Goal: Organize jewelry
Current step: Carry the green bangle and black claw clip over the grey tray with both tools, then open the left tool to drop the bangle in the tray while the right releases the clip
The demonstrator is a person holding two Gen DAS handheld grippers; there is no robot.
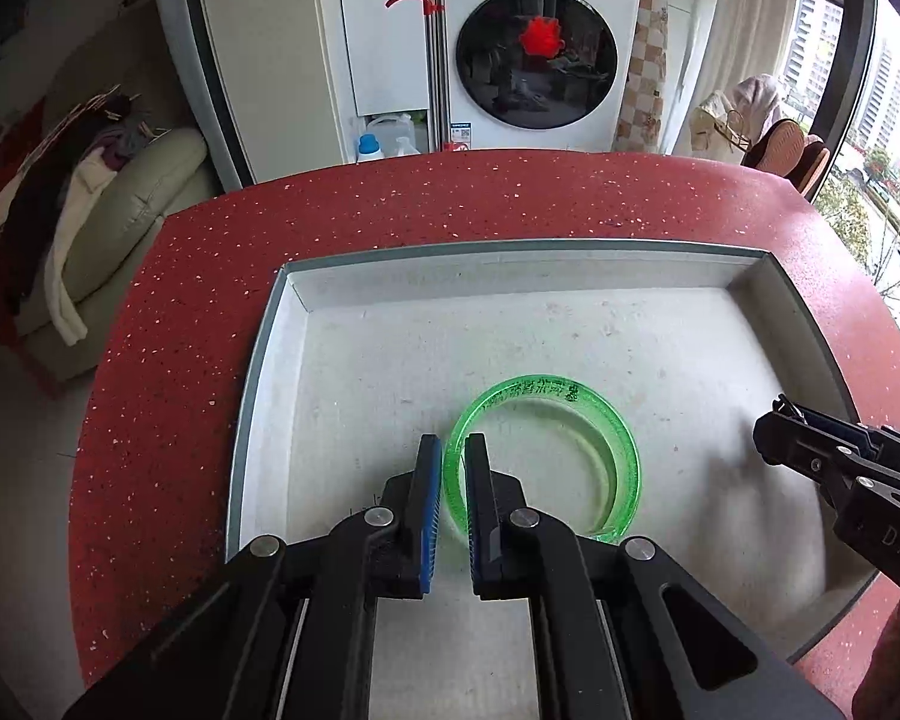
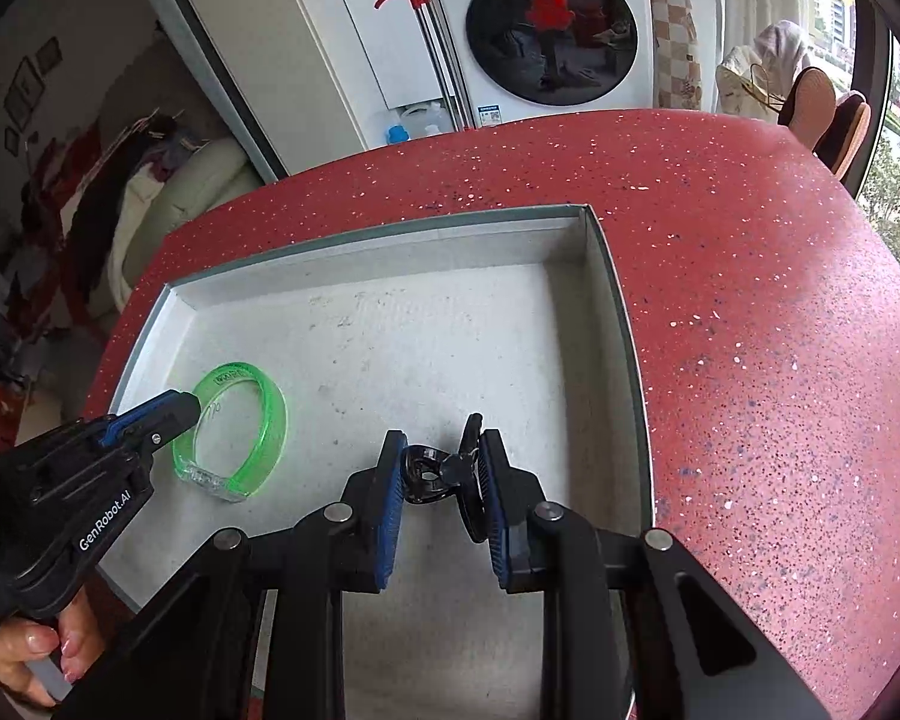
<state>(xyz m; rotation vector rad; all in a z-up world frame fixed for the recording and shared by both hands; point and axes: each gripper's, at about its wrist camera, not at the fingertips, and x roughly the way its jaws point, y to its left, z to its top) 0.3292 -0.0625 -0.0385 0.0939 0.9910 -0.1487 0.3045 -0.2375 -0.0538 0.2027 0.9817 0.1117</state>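
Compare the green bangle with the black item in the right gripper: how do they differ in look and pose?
The bangle is translucent bright green; the black item is dark and opaque. The bangle is a wide open ring; the black item is smaller and knobbly, perhaps a clip. The left gripper pinches the bangle's rim; the right gripper clamps the black item across its body. Both are held over the white tray.

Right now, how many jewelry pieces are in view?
2. A green bangle pinched by its rim in the left gripper over the tray; a small black piece clamped in the right gripper. None others visible.
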